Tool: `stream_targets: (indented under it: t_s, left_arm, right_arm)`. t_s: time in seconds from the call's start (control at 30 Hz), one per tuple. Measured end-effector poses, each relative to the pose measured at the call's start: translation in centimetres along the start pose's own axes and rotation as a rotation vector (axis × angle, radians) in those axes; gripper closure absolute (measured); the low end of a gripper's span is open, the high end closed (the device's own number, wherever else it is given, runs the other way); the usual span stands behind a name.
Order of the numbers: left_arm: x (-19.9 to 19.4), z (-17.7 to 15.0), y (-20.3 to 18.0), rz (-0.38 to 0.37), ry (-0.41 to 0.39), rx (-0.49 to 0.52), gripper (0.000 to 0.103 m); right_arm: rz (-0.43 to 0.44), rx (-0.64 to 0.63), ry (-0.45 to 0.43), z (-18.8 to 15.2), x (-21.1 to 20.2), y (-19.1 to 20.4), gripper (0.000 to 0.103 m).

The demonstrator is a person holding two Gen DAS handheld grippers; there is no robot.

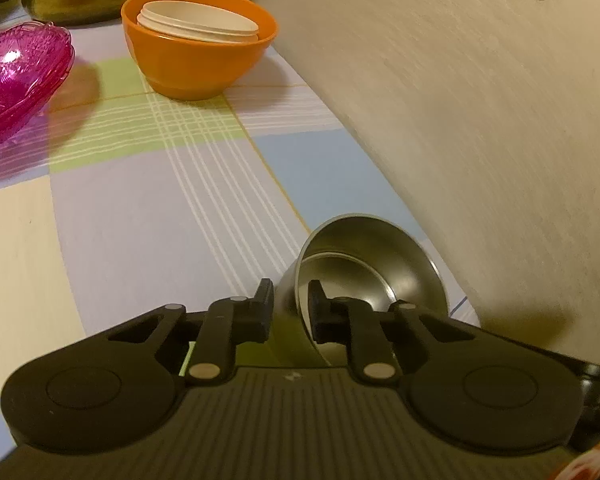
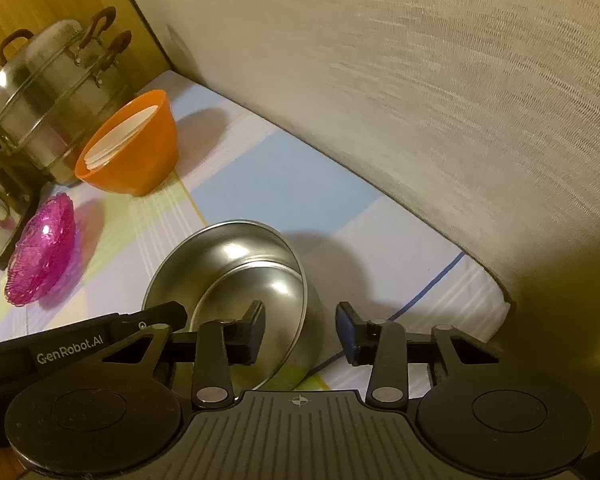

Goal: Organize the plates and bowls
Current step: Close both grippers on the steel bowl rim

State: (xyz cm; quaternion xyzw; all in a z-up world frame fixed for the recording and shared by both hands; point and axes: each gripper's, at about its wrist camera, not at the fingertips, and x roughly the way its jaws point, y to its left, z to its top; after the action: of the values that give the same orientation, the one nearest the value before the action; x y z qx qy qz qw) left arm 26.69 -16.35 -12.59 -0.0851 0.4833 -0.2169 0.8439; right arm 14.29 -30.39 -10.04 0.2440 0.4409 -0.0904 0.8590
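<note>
Steel bowl (image 1: 364,264) rim between left tool (image 1: 290,308) pads, tilted.

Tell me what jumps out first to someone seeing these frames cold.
The tilted steel bowls, one nested in the other, sit nearest, by the wall, with the left gripper clamped on their rim and the right gripper straddling the other side. Farther back, the orange bowl holds a white dish, and pink glass plates lie to its left.
</note>
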Motion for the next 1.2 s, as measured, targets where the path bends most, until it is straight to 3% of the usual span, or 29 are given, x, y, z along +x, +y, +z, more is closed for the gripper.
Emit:
stream_targets:
  t_s: [0.27, 0.63, 1.2]
  left_arm:
    - [0.2, -0.1, -0.3, 0.013, 0.000, 0.031, 0.092]
    - [-0.9, -0.2, -0.1, 0.022, -0.028, 0.024, 0.094]
    - [-5.4, 2.0, 1.2, 0.016, -0.166, -0.029, 0.096]
  right_arm:
    - [-0.006, 0.009, 0.015, -0.1, 0.5, -0.1, 0.081]
    - [0.014, 0.015, -0.018, -0.2, -0.2, 0.0, 0.086]
    - [0.093, -0.050, -0.149, 1.8, -2.8, 3.3, 0.090]
